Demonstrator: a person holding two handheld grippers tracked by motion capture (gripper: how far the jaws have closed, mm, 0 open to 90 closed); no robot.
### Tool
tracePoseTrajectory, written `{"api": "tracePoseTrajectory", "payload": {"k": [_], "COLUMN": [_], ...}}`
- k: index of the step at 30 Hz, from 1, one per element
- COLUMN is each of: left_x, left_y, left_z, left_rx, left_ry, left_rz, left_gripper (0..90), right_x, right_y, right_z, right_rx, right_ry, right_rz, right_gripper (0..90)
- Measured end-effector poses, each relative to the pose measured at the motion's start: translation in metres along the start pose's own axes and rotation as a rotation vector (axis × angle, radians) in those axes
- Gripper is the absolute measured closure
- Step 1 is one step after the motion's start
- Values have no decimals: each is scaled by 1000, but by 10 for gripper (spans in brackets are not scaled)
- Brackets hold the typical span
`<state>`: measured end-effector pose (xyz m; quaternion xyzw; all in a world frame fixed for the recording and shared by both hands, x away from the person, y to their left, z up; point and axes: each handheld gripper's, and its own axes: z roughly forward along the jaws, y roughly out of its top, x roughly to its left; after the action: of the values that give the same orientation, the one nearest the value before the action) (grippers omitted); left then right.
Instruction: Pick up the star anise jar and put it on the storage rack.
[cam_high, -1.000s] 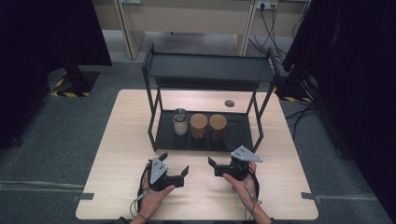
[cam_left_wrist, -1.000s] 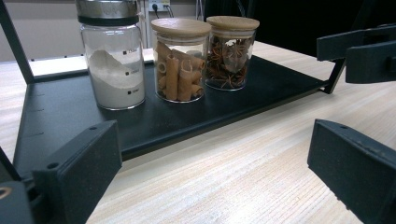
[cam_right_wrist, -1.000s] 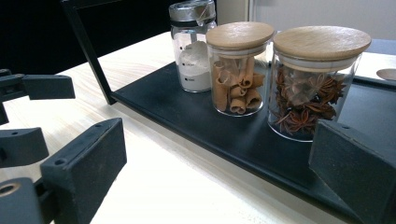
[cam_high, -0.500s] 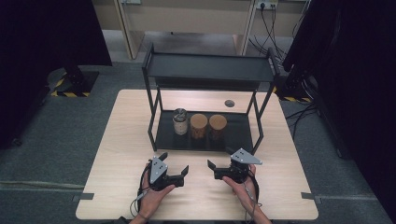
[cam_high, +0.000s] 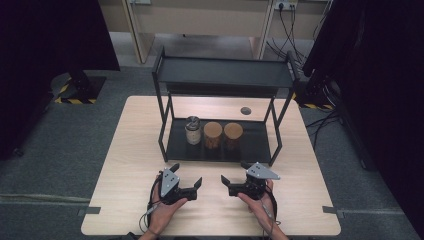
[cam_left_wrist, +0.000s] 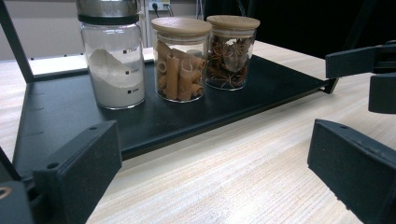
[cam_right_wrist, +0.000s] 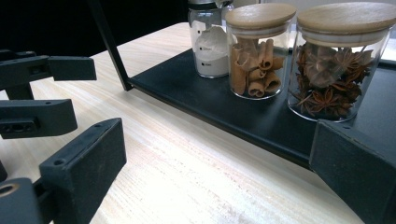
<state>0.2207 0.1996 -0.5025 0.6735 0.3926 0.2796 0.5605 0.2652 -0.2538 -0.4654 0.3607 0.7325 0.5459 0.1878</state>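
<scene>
Three jars stand in a row on the lower shelf (cam_high: 255, 145) of a black rack: a metal-lidded jar of white powder (cam_high: 192, 129) (cam_left_wrist: 114, 60) (cam_right_wrist: 210, 42), a wooden-lidded jar of rolled cinnamon sticks (cam_high: 212, 135) (cam_left_wrist: 180, 60) (cam_right_wrist: 257, 51), and a wooden-lidded jar of star anise (cam_high: 233, 134) (cam_left_wrist: 231, 51) (cam_right_wrist: 336, 65). My left gripper (cam_high: 187, 175) (cam_left_wrist: 212, 140) is open over the table in front of the rack. My right gripper (cam_high: 234, 172) (cam_right_wrist: 217, 140) is open beside it, and the two point toward each other. Neither holds anything.
The rack's top shelf (cam_high: 225, 72) overhangs the jars on thin black posts. A small dark round object (cam_high: 245, 110) lies on the wooden table (cam_high: 135, 150) behind the rack. Grey floor surrounds the table, and cables run at the back right.
My right gripper has edged slightly toward the table's front edge. My left gripper and the jars have stayed put.
</scene>
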Motion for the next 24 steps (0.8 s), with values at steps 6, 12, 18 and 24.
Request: {"api": "tracePoseTrajectory", "payload": {"k": [6, 12, 18, 24], "left_x": [0, 0, 0, 0], "left_y": [0, 0, 0, 0], "left_z": [0, 0, 0, 0], "left_rx": [-2, -2, -2, -2], "left_ry": [0, 1, 1, 1], "left_rz": [0, -1, -3, -3], "left_gripper": [24, 24, 24, 24], "right_x": [1, 3, 4, 4], "right_y": [-1, -3, -4, -5], "right_z": [-2, -5, -9, -12], "right_rx": [2, -2, -6, -9], "right_ry": [4, 10, 12, 15], "right_rz": [-1, 0, 2, 2], "right_gripper": [40, 40, 40, 39]}}
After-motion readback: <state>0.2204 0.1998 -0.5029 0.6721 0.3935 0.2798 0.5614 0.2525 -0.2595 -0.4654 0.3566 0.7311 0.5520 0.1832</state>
